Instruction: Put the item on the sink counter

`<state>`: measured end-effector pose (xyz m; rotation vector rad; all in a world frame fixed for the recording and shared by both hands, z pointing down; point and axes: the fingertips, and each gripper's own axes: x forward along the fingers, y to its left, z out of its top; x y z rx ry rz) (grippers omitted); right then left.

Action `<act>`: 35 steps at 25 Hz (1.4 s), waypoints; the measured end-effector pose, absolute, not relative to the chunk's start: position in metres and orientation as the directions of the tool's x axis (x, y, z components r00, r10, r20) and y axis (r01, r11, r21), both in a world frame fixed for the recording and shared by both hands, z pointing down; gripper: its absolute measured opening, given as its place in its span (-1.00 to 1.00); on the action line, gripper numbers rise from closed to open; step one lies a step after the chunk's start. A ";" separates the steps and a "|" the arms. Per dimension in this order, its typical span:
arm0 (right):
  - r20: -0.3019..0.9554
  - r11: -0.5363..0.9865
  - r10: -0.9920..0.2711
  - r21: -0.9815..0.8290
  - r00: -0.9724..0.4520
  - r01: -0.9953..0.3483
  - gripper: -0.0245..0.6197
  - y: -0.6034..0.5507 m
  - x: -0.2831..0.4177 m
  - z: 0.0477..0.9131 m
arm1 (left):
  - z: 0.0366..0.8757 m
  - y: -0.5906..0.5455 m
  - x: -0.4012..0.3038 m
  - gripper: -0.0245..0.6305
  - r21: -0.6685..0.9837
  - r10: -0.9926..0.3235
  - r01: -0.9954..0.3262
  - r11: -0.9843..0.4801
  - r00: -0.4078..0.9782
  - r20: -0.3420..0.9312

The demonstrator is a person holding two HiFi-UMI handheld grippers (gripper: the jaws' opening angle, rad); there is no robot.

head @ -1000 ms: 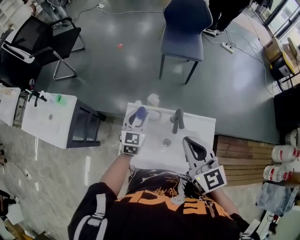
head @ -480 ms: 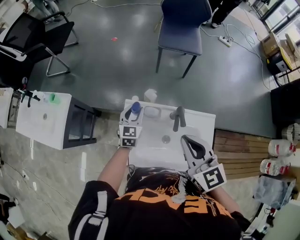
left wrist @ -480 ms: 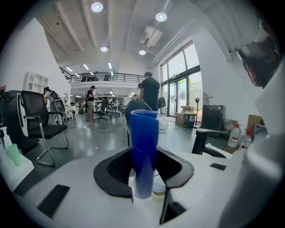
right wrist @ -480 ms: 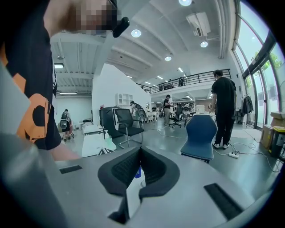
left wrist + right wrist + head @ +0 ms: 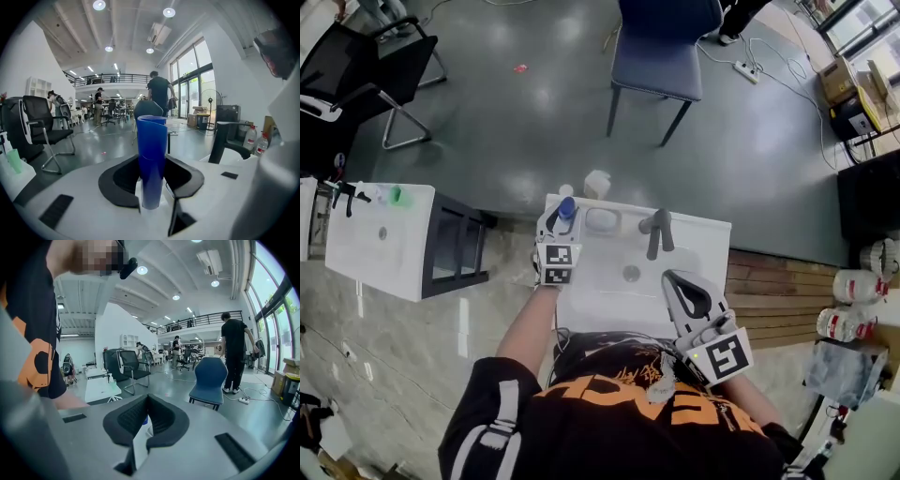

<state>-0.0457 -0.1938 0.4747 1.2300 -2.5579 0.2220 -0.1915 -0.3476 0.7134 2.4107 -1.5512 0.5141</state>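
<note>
left hand-held gripper point(image 5: 562, 214) half-open, clamping upright blue cup point(image 5: 152, 154)

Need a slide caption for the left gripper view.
Left claw clamped on an upright blue cup, with the black faucet to its right.

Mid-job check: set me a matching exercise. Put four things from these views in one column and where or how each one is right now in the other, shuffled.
Things
1. blue cup
2. right tongs
3. faucet
4. blue chair

Place or state
A. stands on the floor beyond the sink counter
B. shut, with nothing between them
C. clamped upright in the left tongs
D. stands at the far side of the sink counter

Pairs: 1-C, 2-B, 3-D, 4-A
</note>
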 end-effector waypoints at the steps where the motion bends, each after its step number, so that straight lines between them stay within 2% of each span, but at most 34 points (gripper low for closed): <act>1: 0.325 0.622 -0.738 -0.012 -0.591 -0.783 -0.88 -0.195 -0.047 0.475 | 0.715 -0.349 -0.192 -0.42 0.001 -0.829 -0.910 -0.416 0.379 0.412; 21: 0.289 0.605 -0.755 -0.040 -0.589 -0.795 -0.88 -0.208 -0.055 0.471 | 0.734 -0.349 -0.186 -0.39 -0.008 -0.822 -0.894 -0.449 0.409 0.397; 27: 0.286 0.605 -0.755 -0.042 -0.590 -0.795 -0.88 -0.207 -0.053 0.471 | 0.732 -0.347 -0.178 -0.02 0.001 -0.807 -0.875 -0.485 0.448 0.384; 33: 0.278 0.603 -0.759 -0.040 -0.588 -0.797 -0.88 -0.205 -0.050 0.469 | 0.720 -0.342 -0.175 0.16 -0.028 -0.814 -0.867 -0.497 0.455 0.360; 35: 0.279 0.599 -0.762 -0.041 -0.585 -0.800 -0.88 -0.203 -0.048 0.469 | 0.707 -0.339 -0.178 0.16 -0.055 -0.827 -0.868 -0.493 0.449 0.338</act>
